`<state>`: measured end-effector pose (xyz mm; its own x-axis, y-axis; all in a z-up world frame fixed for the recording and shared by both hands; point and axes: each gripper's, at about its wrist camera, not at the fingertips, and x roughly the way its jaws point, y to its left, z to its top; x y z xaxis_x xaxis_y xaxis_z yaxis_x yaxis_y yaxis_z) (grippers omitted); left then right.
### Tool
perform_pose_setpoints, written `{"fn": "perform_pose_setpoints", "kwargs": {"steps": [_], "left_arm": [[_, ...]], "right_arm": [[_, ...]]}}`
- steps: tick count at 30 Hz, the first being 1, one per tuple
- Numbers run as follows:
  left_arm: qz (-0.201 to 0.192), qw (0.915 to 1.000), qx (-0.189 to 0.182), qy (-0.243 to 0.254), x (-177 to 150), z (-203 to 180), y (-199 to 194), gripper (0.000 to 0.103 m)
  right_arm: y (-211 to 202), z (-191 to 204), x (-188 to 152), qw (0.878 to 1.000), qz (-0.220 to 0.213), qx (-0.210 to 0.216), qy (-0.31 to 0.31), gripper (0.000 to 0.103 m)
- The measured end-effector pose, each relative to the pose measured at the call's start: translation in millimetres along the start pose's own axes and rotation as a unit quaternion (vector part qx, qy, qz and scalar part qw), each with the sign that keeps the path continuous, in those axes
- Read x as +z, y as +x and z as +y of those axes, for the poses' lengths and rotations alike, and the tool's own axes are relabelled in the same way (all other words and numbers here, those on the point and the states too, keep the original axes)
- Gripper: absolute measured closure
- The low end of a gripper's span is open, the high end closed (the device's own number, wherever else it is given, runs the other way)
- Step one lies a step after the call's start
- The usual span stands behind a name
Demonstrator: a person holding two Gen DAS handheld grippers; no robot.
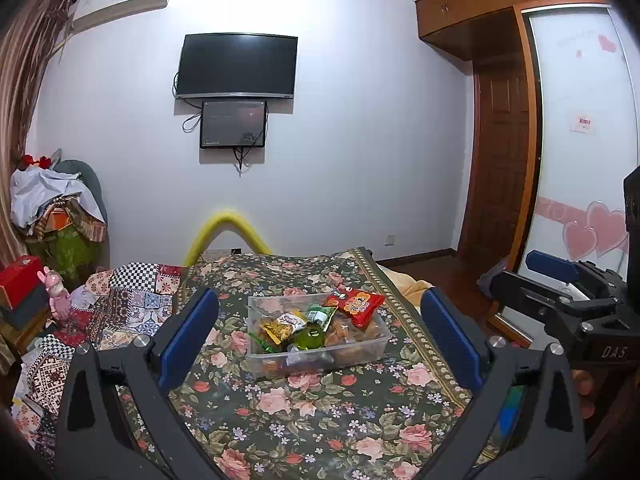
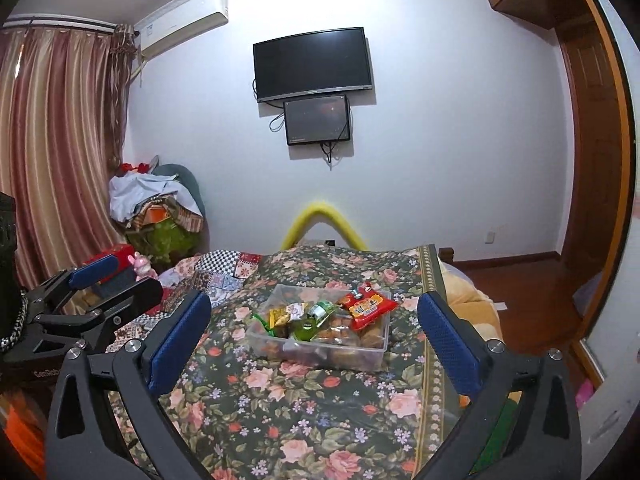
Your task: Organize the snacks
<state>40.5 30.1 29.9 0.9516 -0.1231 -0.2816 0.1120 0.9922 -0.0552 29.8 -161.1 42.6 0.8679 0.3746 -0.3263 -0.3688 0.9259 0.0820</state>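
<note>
Bin (image 1: 256,344) of clear plastic sat on the floral cloth (image 1: 320,420), well ahead of both grippers, and served as the reference for everything noted. Inside the bin lay mixed snacks: a yellow packet (image 1: 276,330) toward its left side, a green pouch (image 1: 310,338) near its middle, and brown wrapped pieces (image 1: 352,330) on its right. A red packet (image 1: 356,304) rested on the bin's far right corner, overhanging the rim. The left gripper (image 1: 318,332) was held short of the bin, its blue pads (image 1: 188,336) spread wide with nothing between them. The right gripper (image 2: 314,336) was likewise short of the bin, spread wide and empty; in the left view it appeared to the right of the bin, off the cloth's edge. A patchwork quilt (image 1: 132,300) lay left of the bin beside the cloth. A yellow tube (image 1: 228,228) arched beyond the bin at the cloth's far end. A television (image 1: 238,66) hung on the wall behind the bin, a smaller screen (image 1: 234,124) just below it.
</note>
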Motion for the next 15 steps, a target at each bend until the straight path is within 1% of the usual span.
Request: {"fn": "perform_pose_setpoints", "kwargs": {"steps": [15], "left_arm": [[-0.003,1.0000,0.000,0.004,-0.3,-5.1,-4.4,0.000]], "right_arm": [[-5.5,-1.3,-1.8,1.000,-0.003,-0.003,-0.003,0.000]]}}
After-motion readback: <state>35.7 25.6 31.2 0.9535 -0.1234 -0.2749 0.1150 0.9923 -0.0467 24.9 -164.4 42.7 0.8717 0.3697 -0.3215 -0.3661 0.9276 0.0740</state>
